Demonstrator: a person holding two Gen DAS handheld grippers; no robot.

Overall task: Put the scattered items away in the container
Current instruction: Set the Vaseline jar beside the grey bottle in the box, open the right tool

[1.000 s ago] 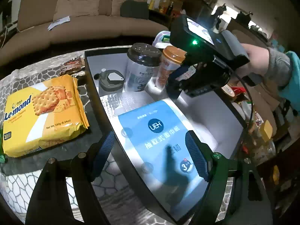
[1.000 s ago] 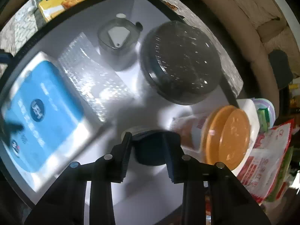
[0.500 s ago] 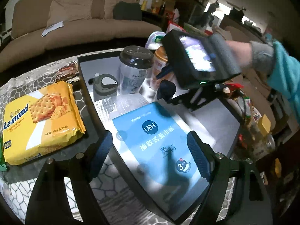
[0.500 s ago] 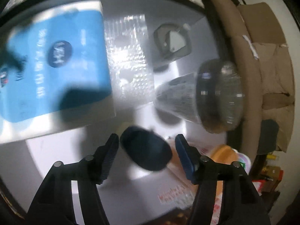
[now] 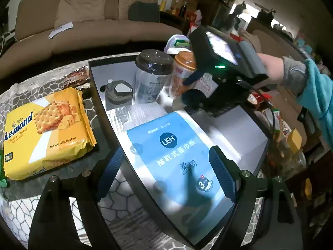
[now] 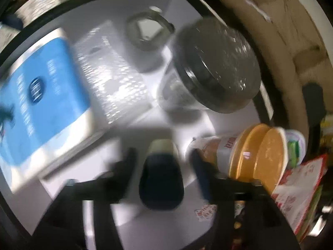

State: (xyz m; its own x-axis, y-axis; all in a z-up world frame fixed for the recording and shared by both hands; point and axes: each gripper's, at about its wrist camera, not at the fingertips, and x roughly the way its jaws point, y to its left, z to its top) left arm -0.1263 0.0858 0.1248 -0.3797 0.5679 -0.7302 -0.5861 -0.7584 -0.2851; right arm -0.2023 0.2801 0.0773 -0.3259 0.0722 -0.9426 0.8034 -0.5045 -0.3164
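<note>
A black-walled container (image 5: 97, 95) with a white floor (image 6: 133, 125) holds a blue tissue pack (image 5: 177, 158), bubble wrap (image 5: 135, 114), a grey lidded pot (image 5: 117, 93), a clear cup with a dark lid (image 5: 152, 75) and an orange-lidded cup (image 5: 183, 70). My right gripper (image 6: 163, 162) points down into it and its jaws are opening. A small dark blue-topped thing (image 6: 161, 185) sits between the fingers with a gap on each side. My left gripper (image 5: 165, 152) hangs open over the container's near wall, holding nothing. A yellow cracker pack (image 5: 47, 133) lies outside on the left.
A brown snack wrapper (image 5: 75, 77) lies beyond the crackers on the patterned tabletop (image 5: 116, 198). Red and white packets (image 6: 295, 187) crowd the container's right side. A beige sofa (image 5: 83, 27) stands behind the table. A person's sleeved hand (image 5: 291, 77) carries the right gripper.
The right gripper's jaws have spread apart from the dark blue-topped thing, which now stands free between them. That hand shifted and rolled over the container. The left gripper stayed put.
</note>
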